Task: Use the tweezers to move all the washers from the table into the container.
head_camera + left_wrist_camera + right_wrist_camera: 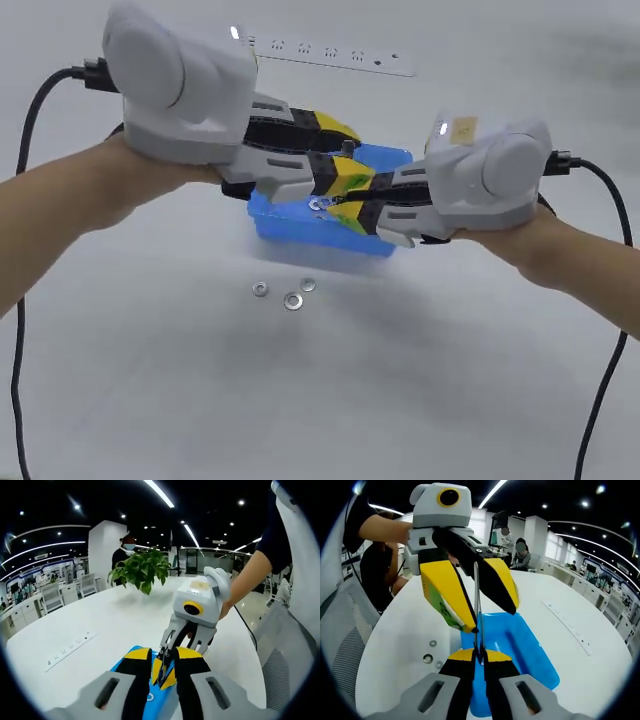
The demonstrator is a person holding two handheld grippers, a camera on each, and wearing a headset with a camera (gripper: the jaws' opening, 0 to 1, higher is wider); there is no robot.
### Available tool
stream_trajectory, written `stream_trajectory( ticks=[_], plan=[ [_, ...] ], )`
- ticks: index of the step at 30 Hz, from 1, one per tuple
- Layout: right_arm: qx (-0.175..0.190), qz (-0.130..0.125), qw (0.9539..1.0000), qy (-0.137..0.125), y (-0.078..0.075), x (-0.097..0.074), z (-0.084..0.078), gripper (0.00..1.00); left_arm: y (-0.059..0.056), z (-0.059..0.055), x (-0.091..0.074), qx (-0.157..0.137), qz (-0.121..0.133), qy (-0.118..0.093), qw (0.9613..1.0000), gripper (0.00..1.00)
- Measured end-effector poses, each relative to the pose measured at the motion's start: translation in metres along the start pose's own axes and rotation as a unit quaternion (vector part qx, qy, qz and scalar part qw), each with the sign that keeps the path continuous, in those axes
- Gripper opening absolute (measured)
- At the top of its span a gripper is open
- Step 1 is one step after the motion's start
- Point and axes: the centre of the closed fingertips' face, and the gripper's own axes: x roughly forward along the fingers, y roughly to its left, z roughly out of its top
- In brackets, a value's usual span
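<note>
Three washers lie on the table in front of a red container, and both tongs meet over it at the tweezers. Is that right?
Not quite: the container is blue, not red, as the head view shows. The rest holds: three washers lie on the table in front of it, and the left tongs and right tongs meet over it at the tweezers.

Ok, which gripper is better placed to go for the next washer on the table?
Right, probably: the right gripper is shut on the tweezers, the left gripper stands open around them, and the washers lie close by.
</note>
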Motion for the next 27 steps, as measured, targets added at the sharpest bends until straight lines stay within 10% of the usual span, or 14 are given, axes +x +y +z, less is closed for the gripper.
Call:
stream_trajectory(
  ticks=[27],
  plan=[
    [0.002, -0.008, 1.0000, 0.003, -0.0015, -0.0046, -0.0020, 0.09, -0.0080, 0.0028, 0.0016, 0.065, -0.014, 0.030, 0.9973, 0.05]
  ],
)
